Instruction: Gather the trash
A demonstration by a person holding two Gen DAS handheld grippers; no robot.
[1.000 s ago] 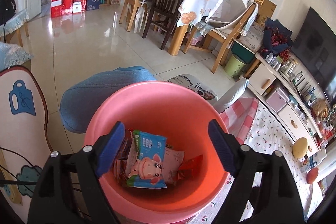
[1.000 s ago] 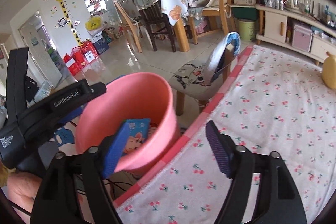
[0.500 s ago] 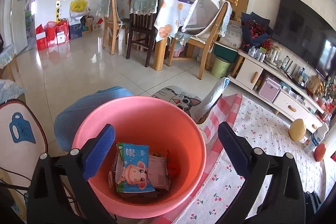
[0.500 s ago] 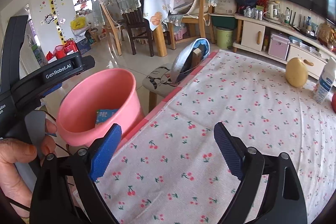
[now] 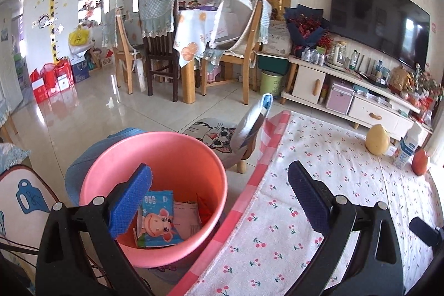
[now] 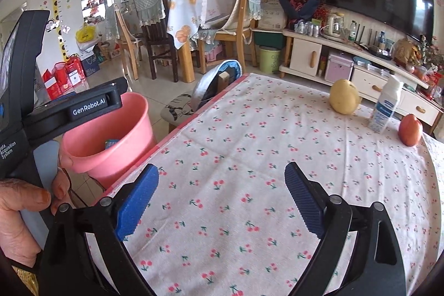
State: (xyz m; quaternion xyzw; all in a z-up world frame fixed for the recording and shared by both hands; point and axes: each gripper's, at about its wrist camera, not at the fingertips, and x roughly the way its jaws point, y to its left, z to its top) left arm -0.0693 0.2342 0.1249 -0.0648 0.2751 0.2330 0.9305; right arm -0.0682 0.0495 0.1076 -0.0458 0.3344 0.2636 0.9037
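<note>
A pink bucket (image 5: 166,146) stands on the floor by the table's left edge, also visible as the bucket (image 6: 116,146) in the right wrist view. Inside lie a blue cartoon-pig packet (image 5: 158,221) and other wrappers. My left gripper (image 5: 219,171) hangs open above the bucket's right rim and the table edge, holding nothing. My right gripper (image 6: 222,171) is over the cherry-print tablecloth (image 6: 249,135), its jaws opening with nothing between them. A hand (image 6: 22,201) holds the left gripper's body (image 6: 83,104).
At the table's far right stand a yellow fruit (image 6: 344,96), a white bottle (image 6: 385,107) and a red fruit (image 6: 410,129). A cat-cushion stool (image 5: 216,135) sits beyond the bucket. Dining chairs, a TV cabinet (image 5: 347,90) and a green bin (image 5: 270,82) lie farther back.
Both views have swung right, from over the bucket toward the tablecloth. The jaws of both grippers have spread wider. The left gripper has rolled level.
</note>
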